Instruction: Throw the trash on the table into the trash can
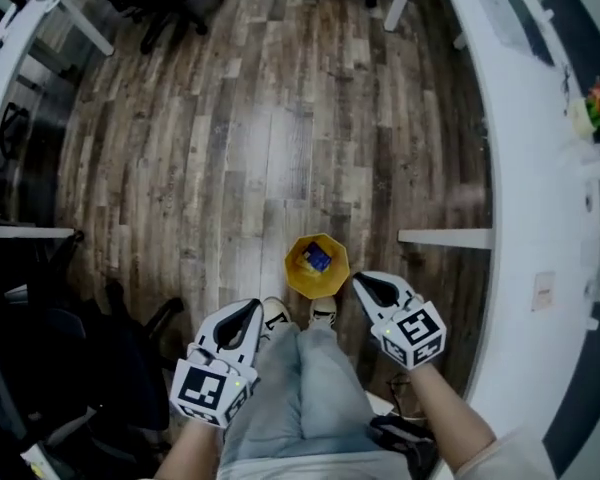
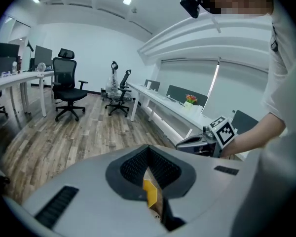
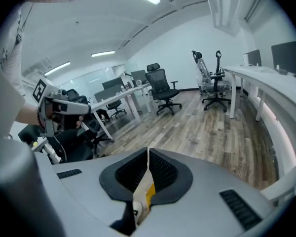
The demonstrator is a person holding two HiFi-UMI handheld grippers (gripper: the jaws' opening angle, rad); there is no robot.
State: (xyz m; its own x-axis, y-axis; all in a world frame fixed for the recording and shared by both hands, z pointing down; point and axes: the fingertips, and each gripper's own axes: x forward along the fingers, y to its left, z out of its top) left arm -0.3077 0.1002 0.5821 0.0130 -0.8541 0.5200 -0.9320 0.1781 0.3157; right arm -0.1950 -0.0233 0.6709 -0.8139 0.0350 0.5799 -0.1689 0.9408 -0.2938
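- The left gripper [image 1: 252, 309] is clenched: its jaws meet at the tips with nothing between them.
- The right gripper [image 1: 364, 282] is likewise clamped tight and holds nothing.
- A yellow trash can [image 1: 332, 280] stands on the wood floor [image 1: 230, 148], below the two grippers and between their tips. It is just ahead of the person's shoes [image 1: 324, 313].
- A blue piece of trash [image 1: 318, 258] lies inside the can, nearer the right gripper's tip than the left's.
- A long white table [image 1: 520, 168] curves along the right gripper's outer side.
- A black office chair [image 2: 66, 88] stands well ahead of the left gripper.
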